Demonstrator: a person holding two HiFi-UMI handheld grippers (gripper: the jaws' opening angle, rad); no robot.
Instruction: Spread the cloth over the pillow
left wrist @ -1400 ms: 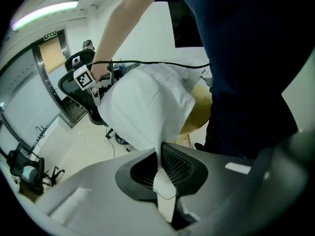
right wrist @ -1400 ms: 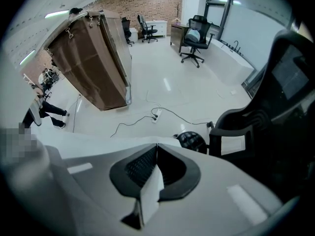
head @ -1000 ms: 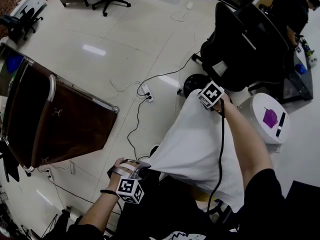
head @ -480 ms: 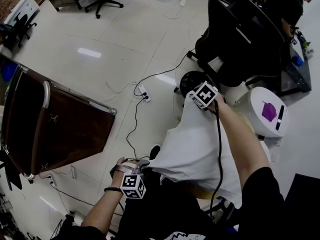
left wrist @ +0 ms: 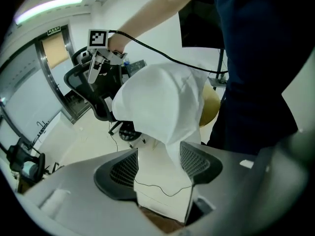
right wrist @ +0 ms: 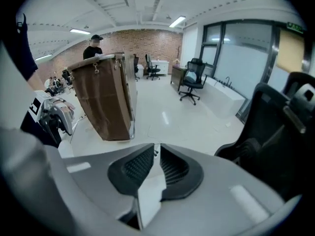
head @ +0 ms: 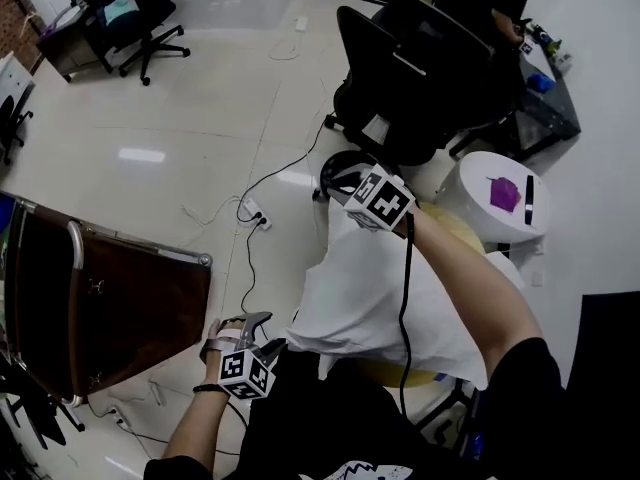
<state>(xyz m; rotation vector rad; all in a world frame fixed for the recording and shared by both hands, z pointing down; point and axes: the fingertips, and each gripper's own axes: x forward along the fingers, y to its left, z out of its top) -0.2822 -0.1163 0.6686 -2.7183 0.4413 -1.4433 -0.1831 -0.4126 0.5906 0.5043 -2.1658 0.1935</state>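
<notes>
The left gripper (left wrist: 158, 149) has its jaws spread wide. They have just been opening, and a tail of the white cloth (left wrist: 162, 102) hangs down between them, close to the right-hand jaw, with neither pad pressing on it. A second ago these jaws were together at the cloth's near corner and the sheet ran stretched between both grippers. Now it sags, rounded, over the yellow pillow (left wrist: 212, 103) straight ahead of the left jaws.

The right gripper (right wrist: 153, 154) has its jaws drawn to a narrow slit, having just been closing. Floor shows through the slit, and low in the throat sits a white patch I cannot name. In the left gripper view this gripper hangs beside the cloth's far top, apart from it; earlier it sat on that edge.

Counted: one cloth, one pillow, two grippers. Left of the right jaws stands one brown cabinet (right wrist: 106, 95), with one person (right wrist: 93, 44) behind it. Just to the right of those jaws is one large black chair (right wrist: 275, 132). In the head view, one round white worktop (head: 480, 203) lies right of the right jaws, carrying one purple thing (head: 503, 192) and one dark stick (head: 528, 199). One power strip (head: 256, 218) lies on the floor ahead of the left jaws.
</notes>
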